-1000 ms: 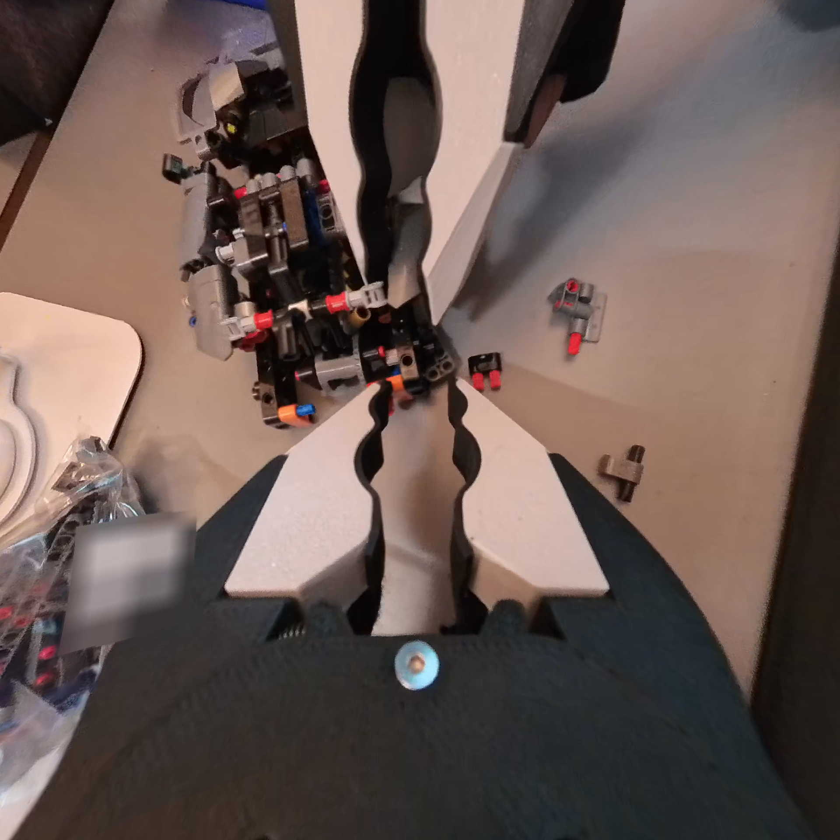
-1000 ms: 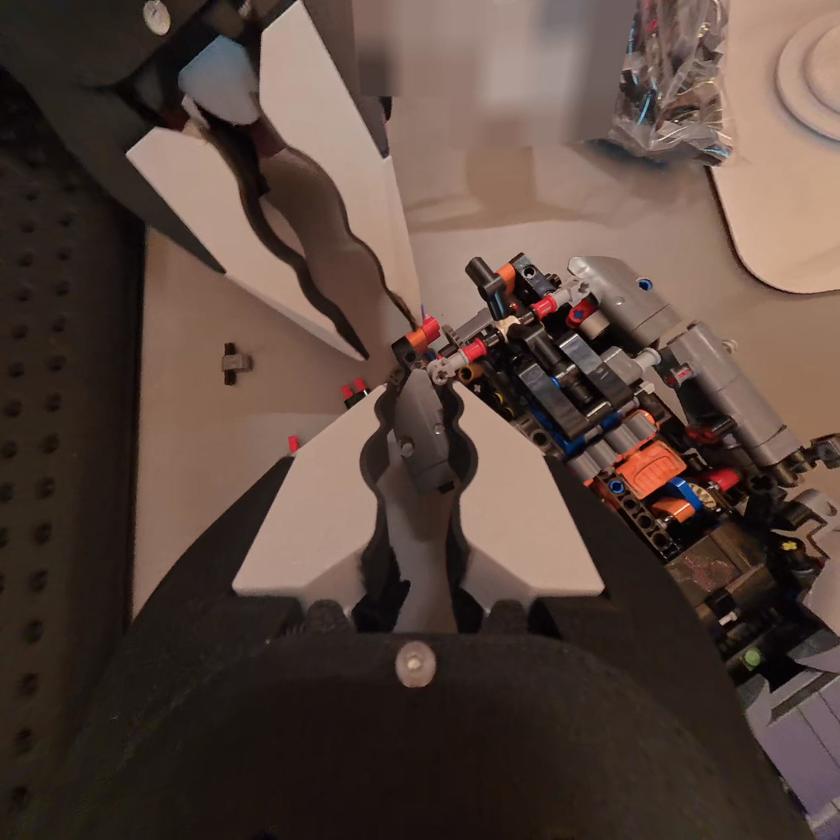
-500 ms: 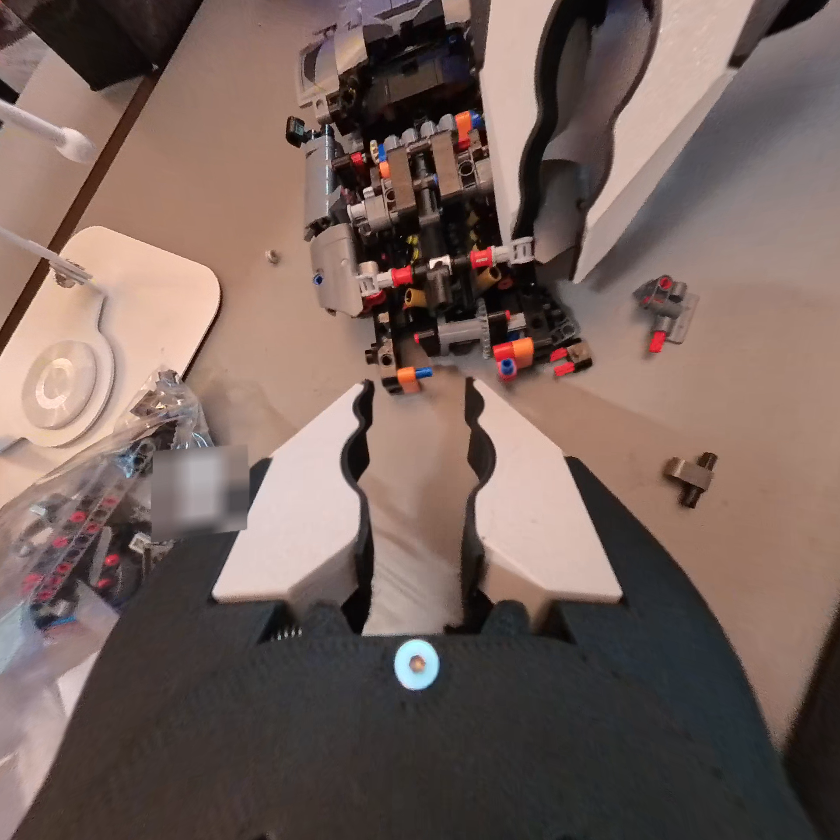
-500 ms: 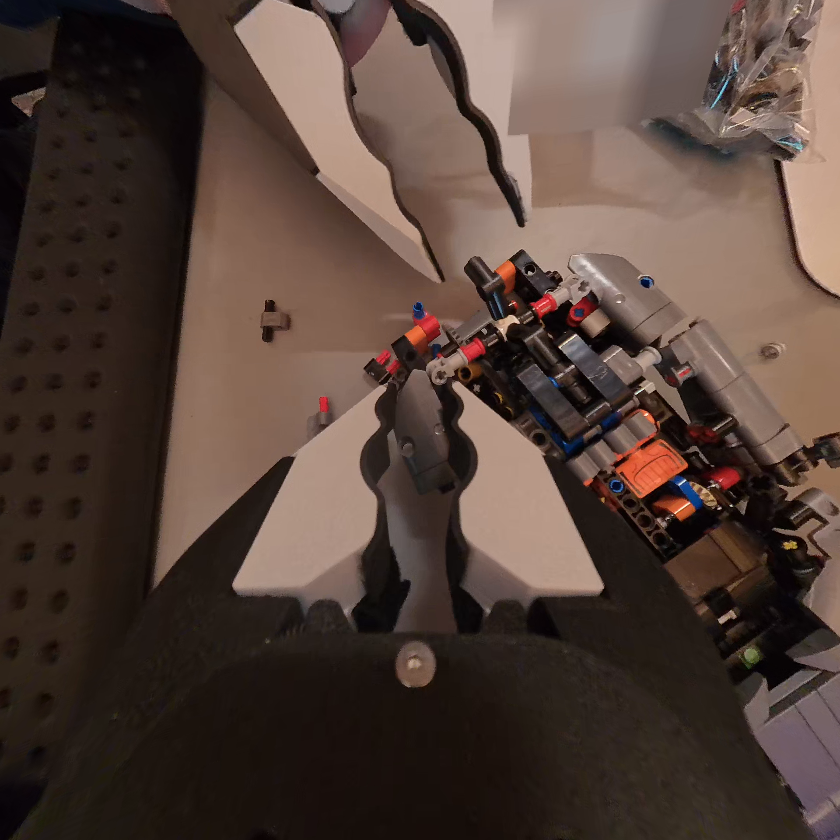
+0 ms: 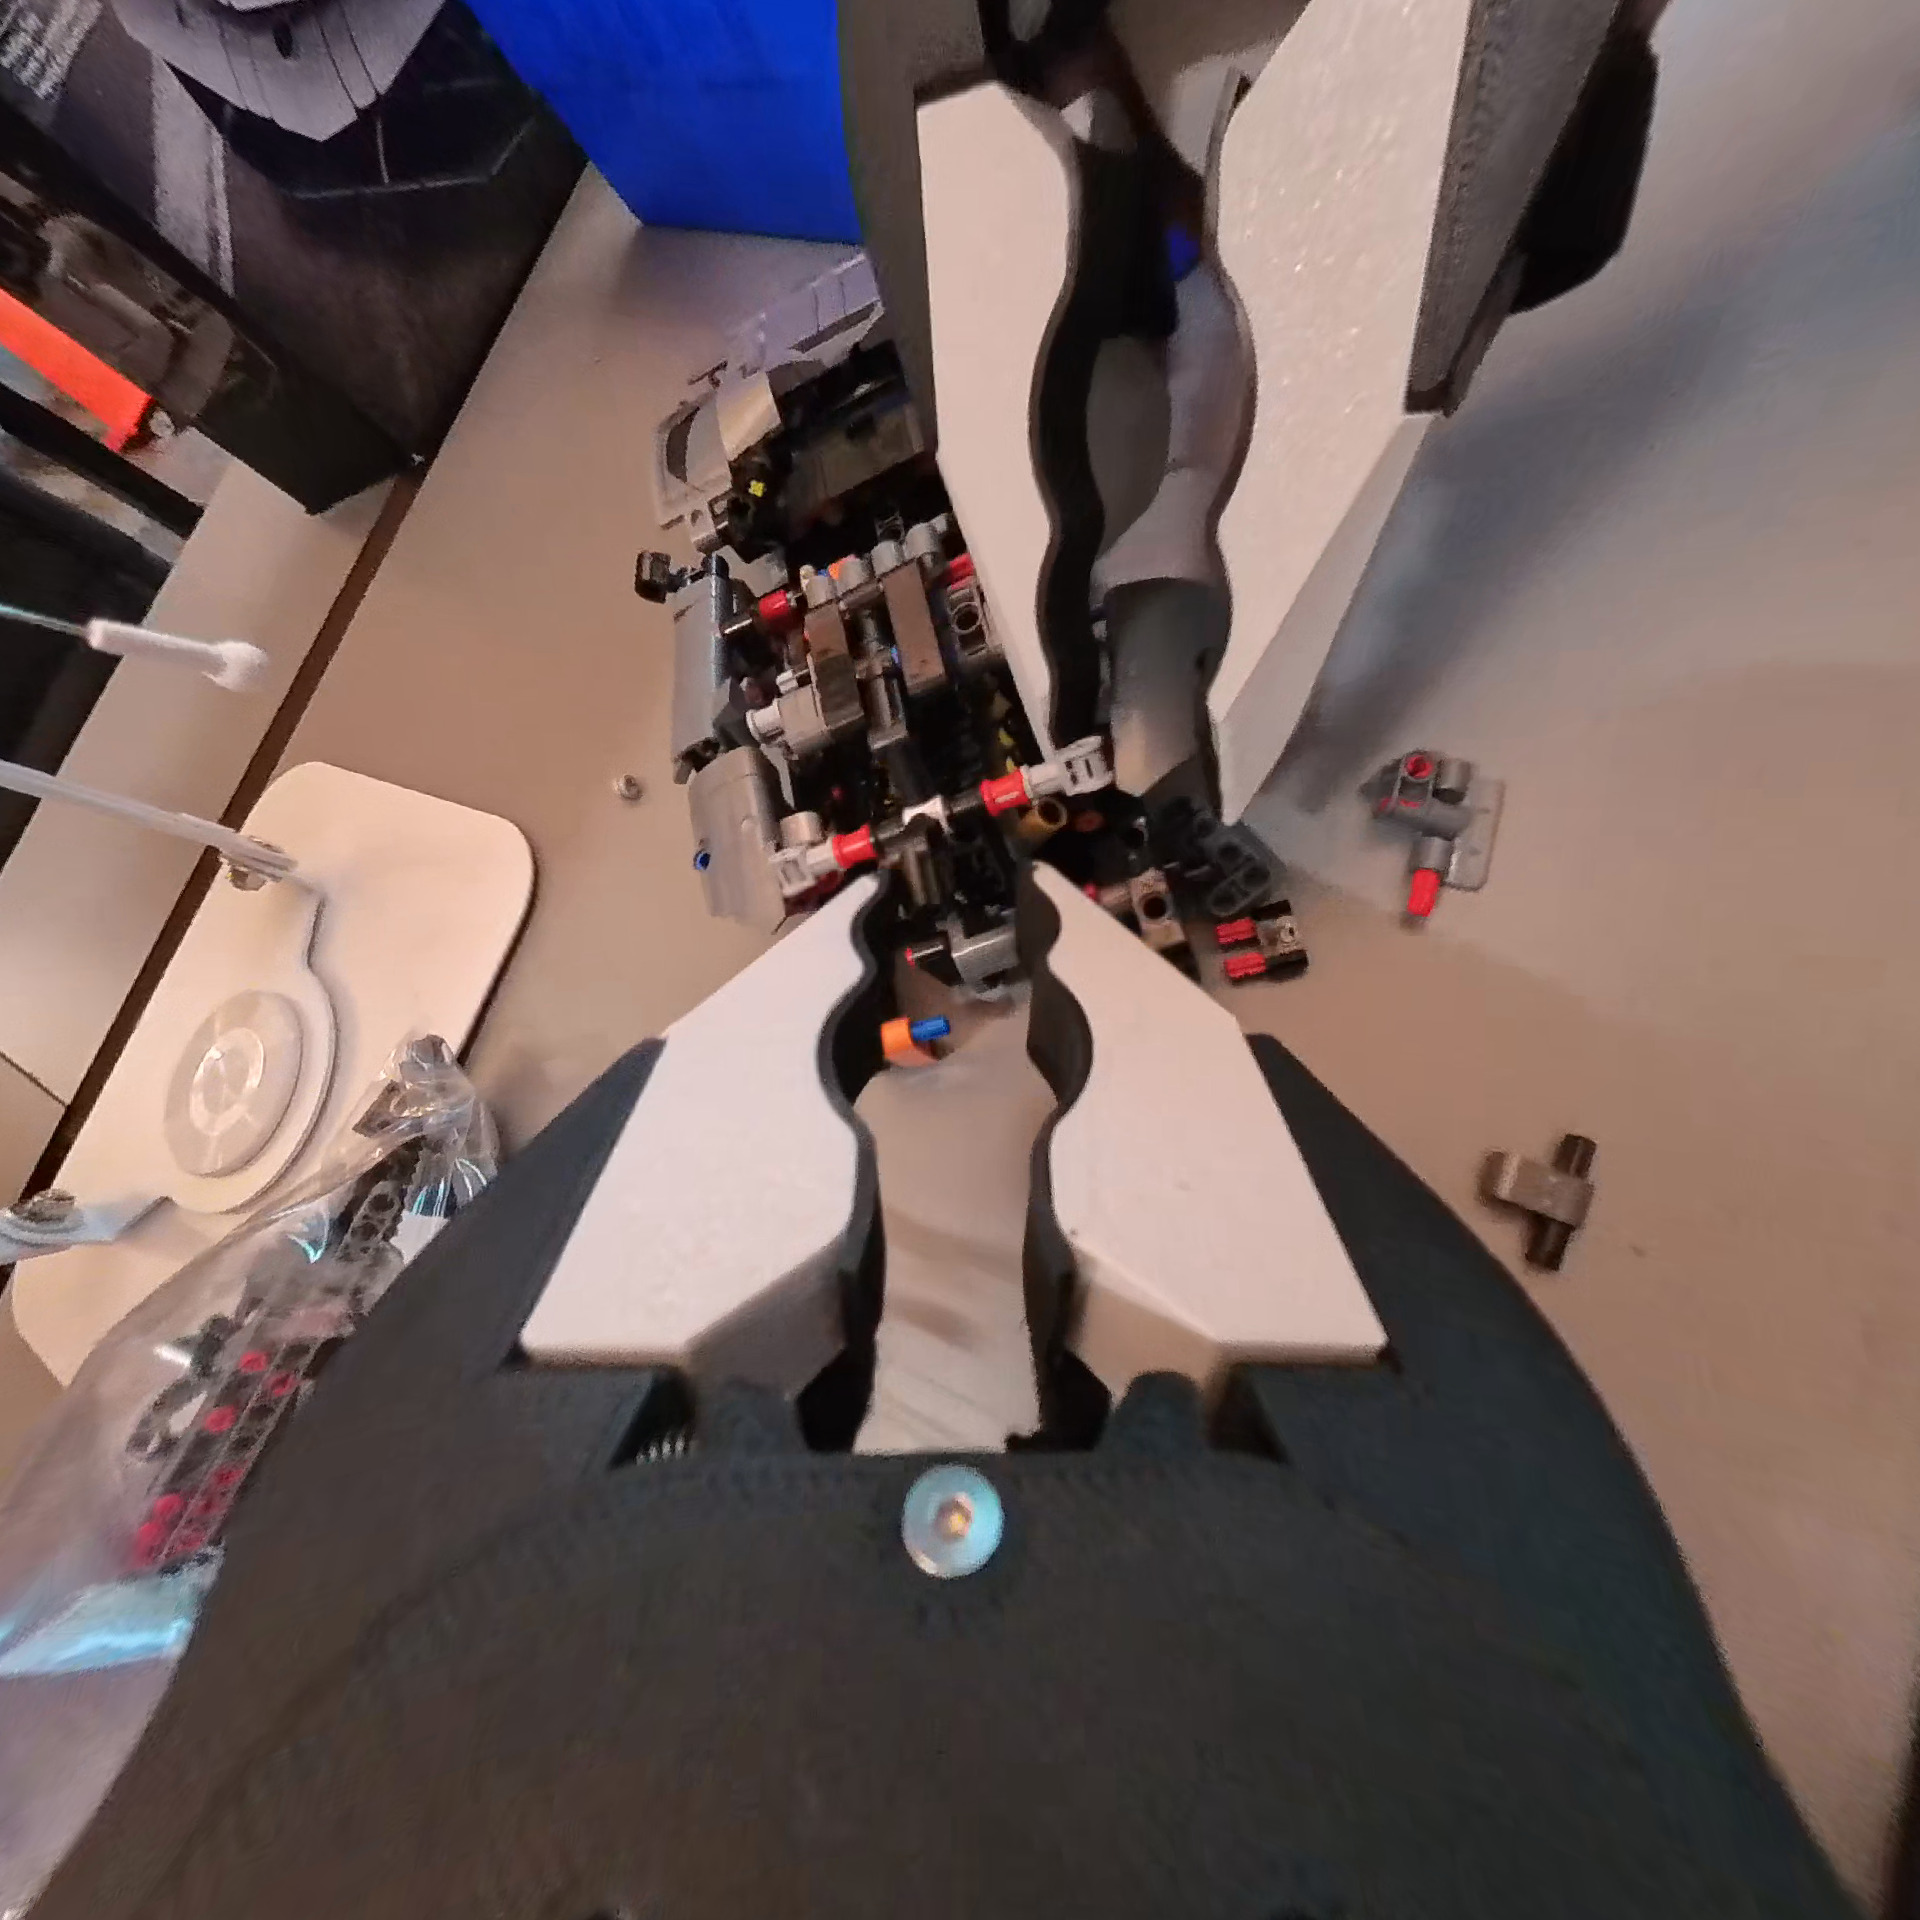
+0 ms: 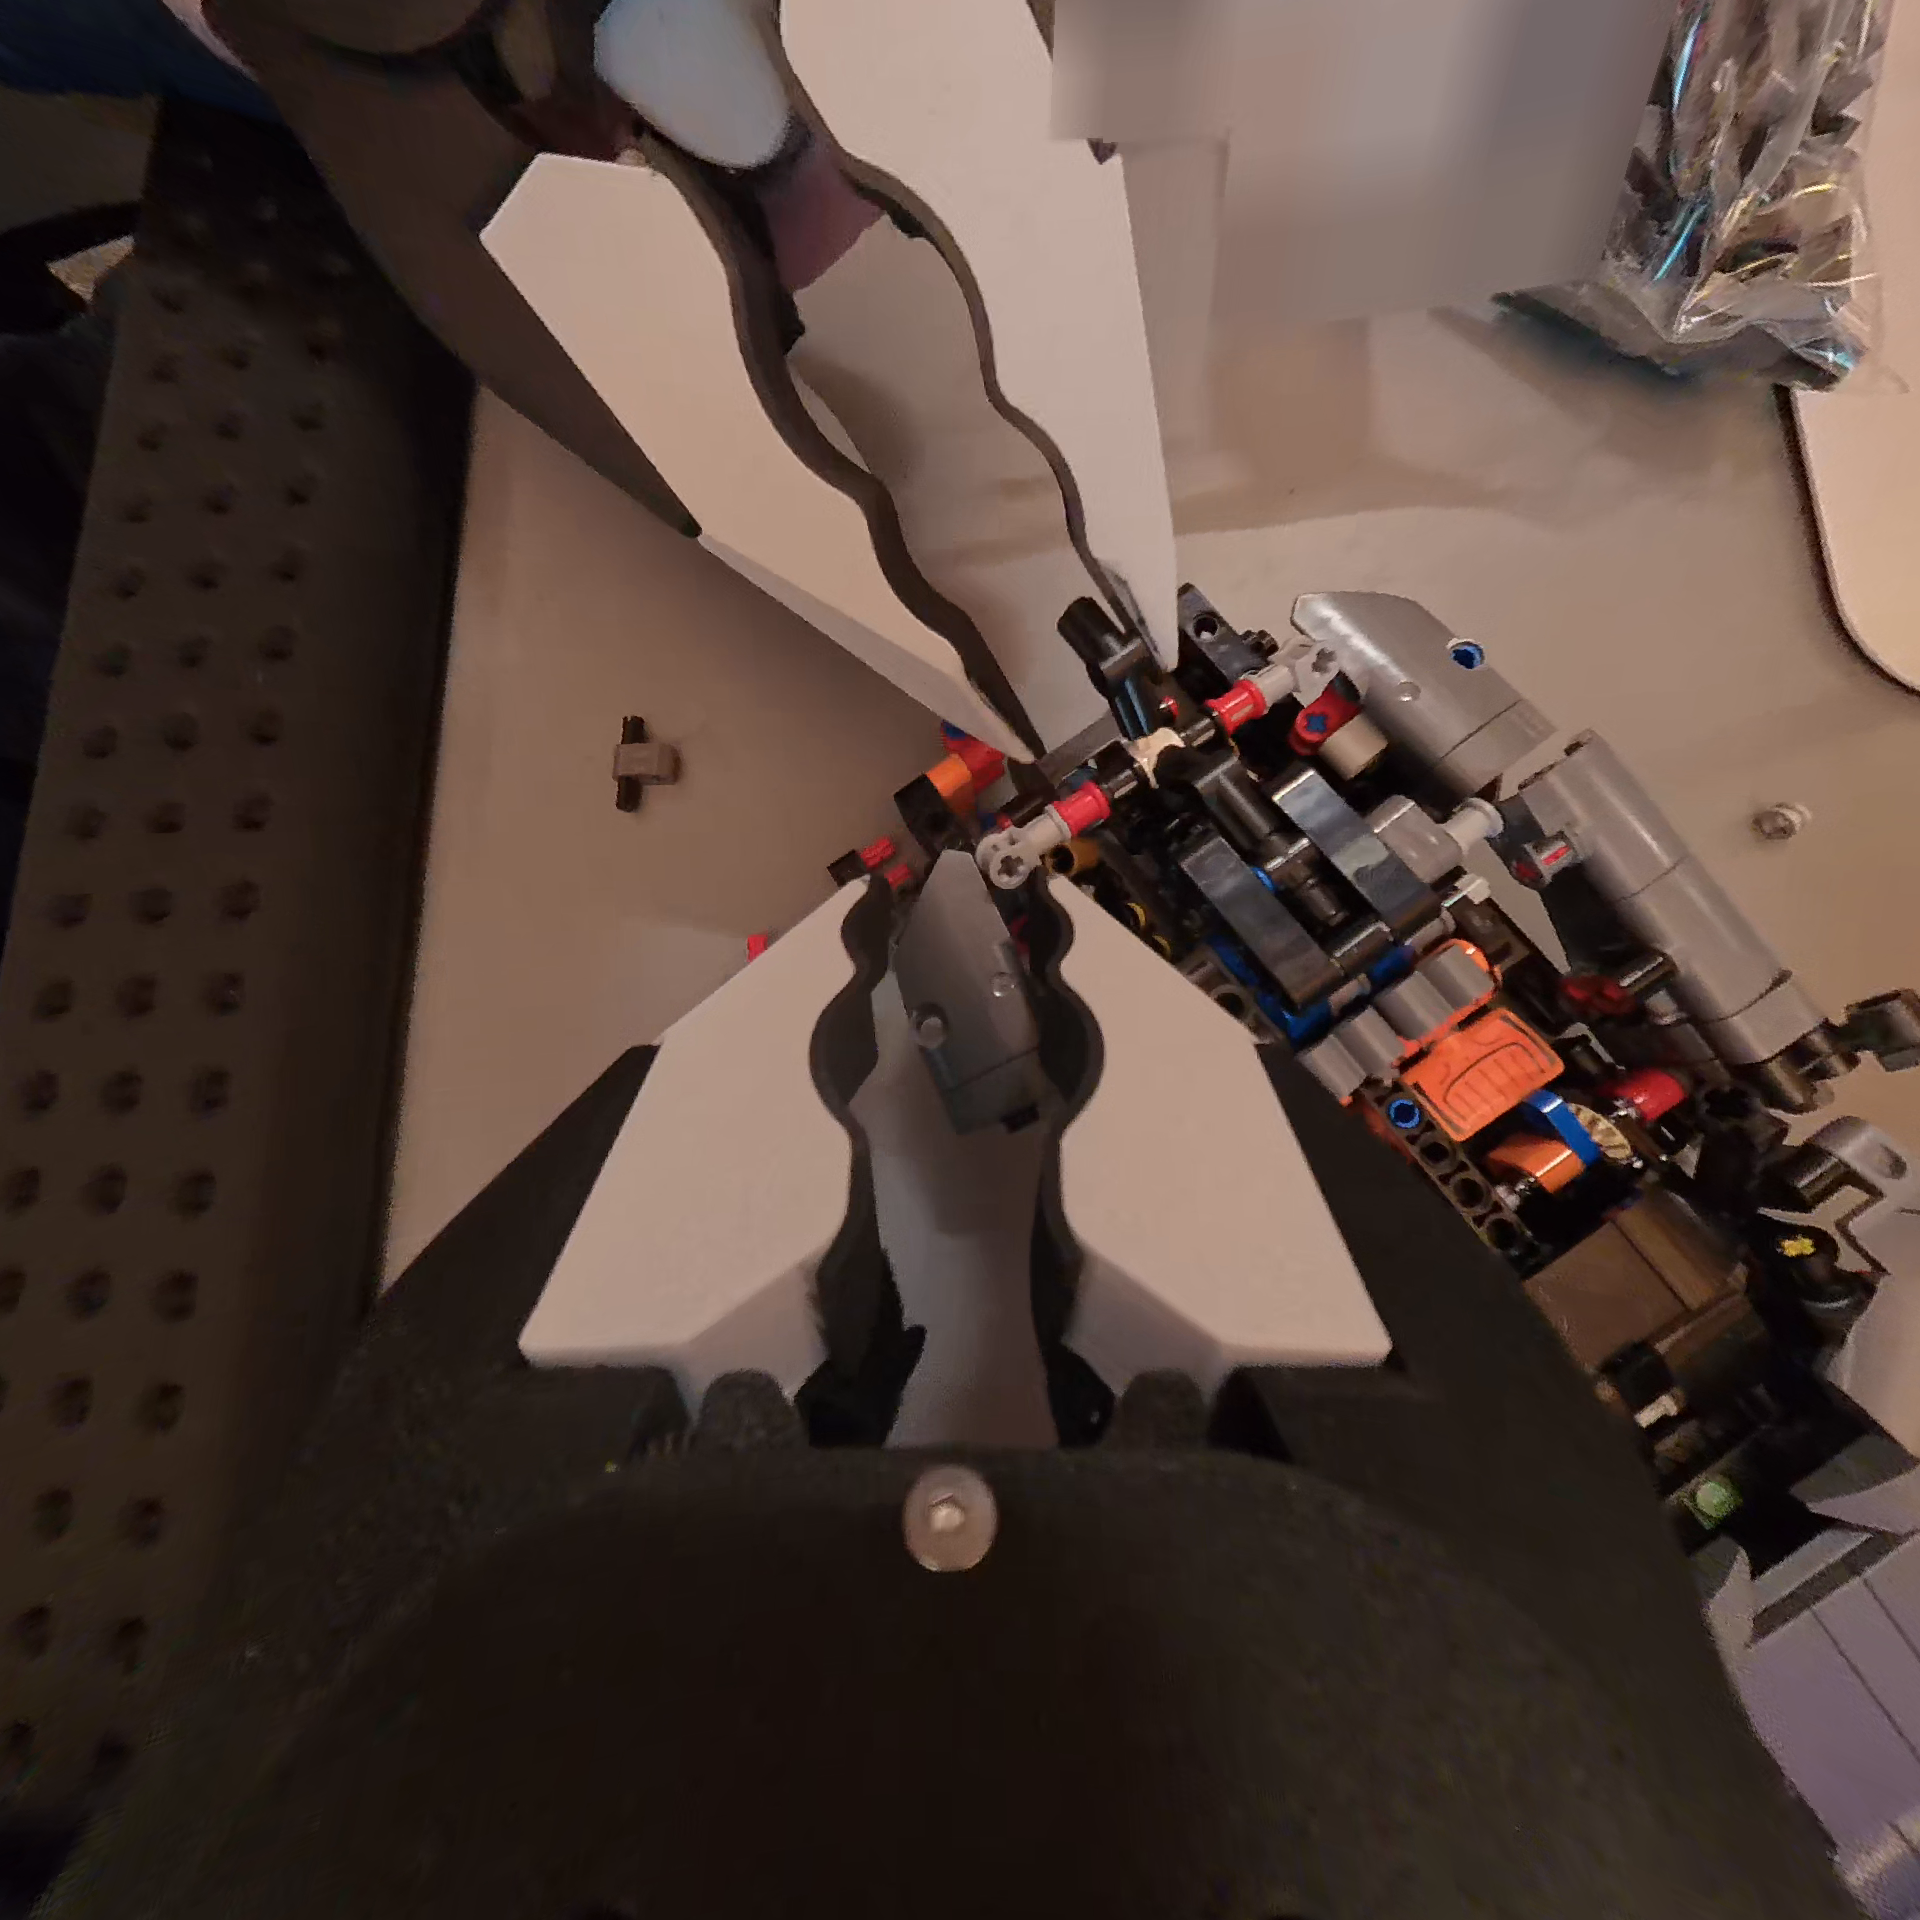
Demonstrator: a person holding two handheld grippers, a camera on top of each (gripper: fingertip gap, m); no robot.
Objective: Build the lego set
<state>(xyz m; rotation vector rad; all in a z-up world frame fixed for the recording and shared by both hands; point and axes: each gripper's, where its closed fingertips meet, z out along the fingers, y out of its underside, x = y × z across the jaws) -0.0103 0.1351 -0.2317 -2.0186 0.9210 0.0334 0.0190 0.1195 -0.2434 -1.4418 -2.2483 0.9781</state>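
The half-built lego model (image 5: 852,675), black and grey with red, blue and orange pins, lies on the grey table and also shows in the right wrist view (image 6: 1351,883). My left gripper (image 5: 954,904) has its fingers closed around the model's near end; from the right wrist view it (image 6: 1091,707) straddles a black connector there. My right gripper (image 6: 961,904) is shut on a dark grey panel piece (image 6: 966,1029) and holds its tip against the model's end beside a red-collared axle. The panel also shows in the left wrist view (image 5: 1164,644), between the right gripper's fingers (image 5: 1320,416).
Loose parts lie right of the model: a grey piece with a red pin (image 5: 1434,821), a black piece with red pins (image 5: 1257,945), a small grey connector (image 5: 1538,1195). A bag of parts (image 5: 260,1299), a white stand base (image 5: 312,987) and a dark box (image 5: 208,260) sit left. A perforated dark panel (image 6: 208,831) borders the table. My two grippers' fingertips are within a few centimetres of each other.
Half a second ago my left gripper was drawn back and wider open. It has moved in again and narrowed around the model's end. My right gripper has kept hold of the grey panel.
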